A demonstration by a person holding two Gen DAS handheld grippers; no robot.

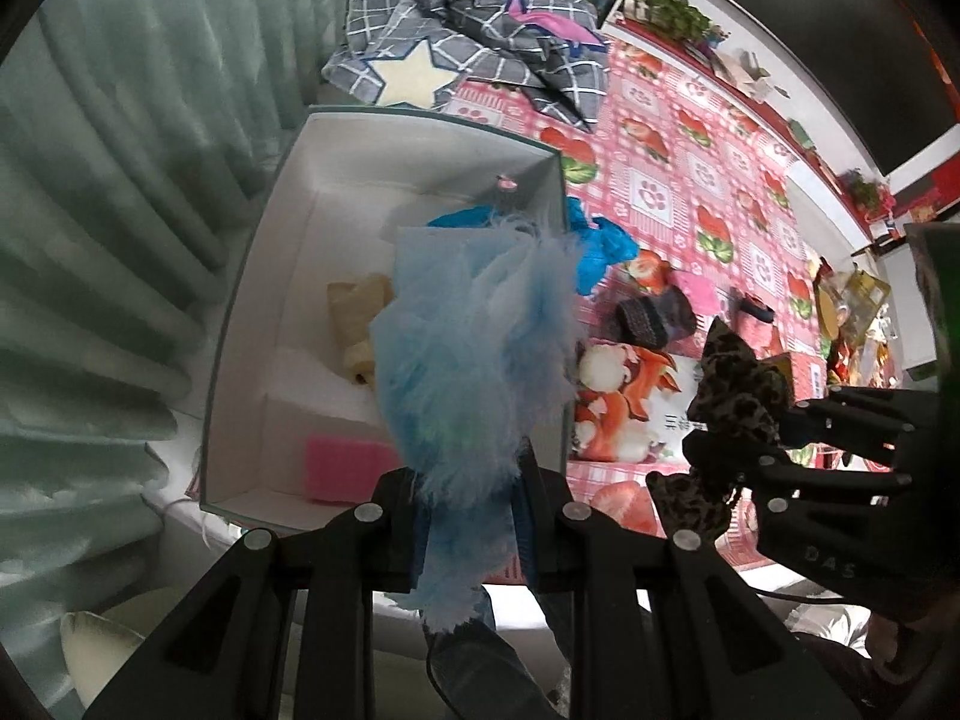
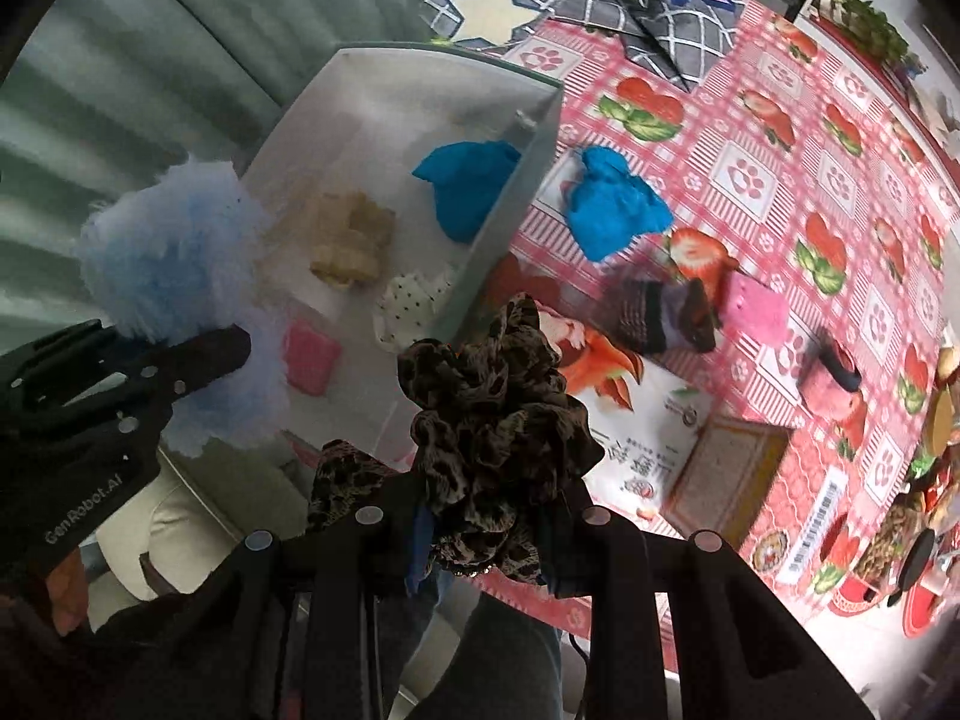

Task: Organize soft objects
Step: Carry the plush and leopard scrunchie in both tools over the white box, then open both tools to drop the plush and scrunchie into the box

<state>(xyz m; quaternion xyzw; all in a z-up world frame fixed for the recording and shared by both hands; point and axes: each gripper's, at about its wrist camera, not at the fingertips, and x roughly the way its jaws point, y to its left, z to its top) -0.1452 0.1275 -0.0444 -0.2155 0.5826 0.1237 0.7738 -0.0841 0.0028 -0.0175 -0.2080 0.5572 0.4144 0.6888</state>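
My left gripper (image 1: 468, 480) is shut on a light blue fluffy puff (image 1: 474, 360), which hangs over the near part of a white open box (image 1: 264, 324). My right gripper (image 2: 486, 516) is shut on a leopard-print scrunchie (image 2: 498, 432), just outside the box's right wall (image 2: 510, 192). In the box lie a blue cloth (image 2: 468, 186), a beige soft piece (image 2: 351, 240), a white dotted cloth (image 2: 414, 300) and a pink sponge (image 2: 309, 357). The right wrist view shows the left gripper (image 2: 198, 354) with the puff (image 2: 168, 252) at the left.
On the pink strawberry-print tablecloth (image 2: 780, 138) lie another blue cloth (image 2: 612, 204), a dark sock (image 2: 660, 312), a pink pad (image 2: 756, 309) and a small cardboard box (image 2: 732, 474). A grey checked cloth with a star (image 1: 414, 78) sits behind the box. Pale curtains (image 1: 120, 180) hang at left.
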